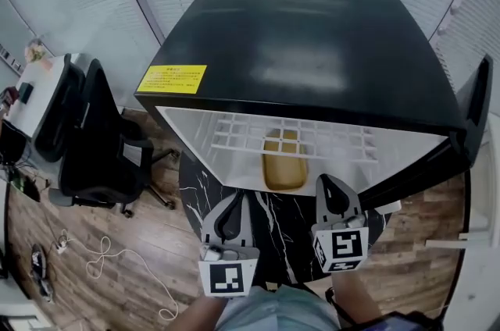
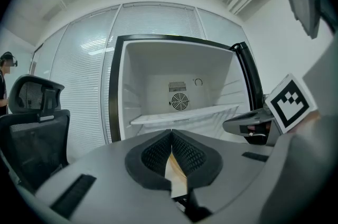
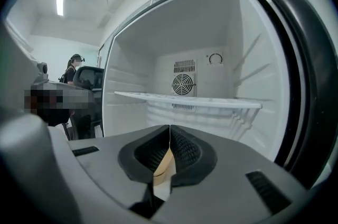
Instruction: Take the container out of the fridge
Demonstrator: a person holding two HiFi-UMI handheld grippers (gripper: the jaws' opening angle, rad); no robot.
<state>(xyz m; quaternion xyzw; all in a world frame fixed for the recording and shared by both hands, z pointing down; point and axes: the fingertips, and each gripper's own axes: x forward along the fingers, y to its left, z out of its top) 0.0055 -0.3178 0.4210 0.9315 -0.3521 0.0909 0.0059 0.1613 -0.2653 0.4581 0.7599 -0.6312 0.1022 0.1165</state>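
The big black fridge point(image 1: 312, 48) stands open, and it is white inside. The long tan container point(image 1: 283, 165) sits low in it, partly under the white wire shelf point(image 1: 234, 136). Nothing is touching it yet.

Both tongs wait just in front of the opening. The left tongs point(image 1: 236, 197) are pinched together with nothing in them. The right tongs point(image 1: 326, 181) are the same.

The container lies straight ahead, between the two tongs. Its long side runs from front to back, so a short end faces the person. The right tongs look a little nearer. I think they must spread apart before they can grab it.
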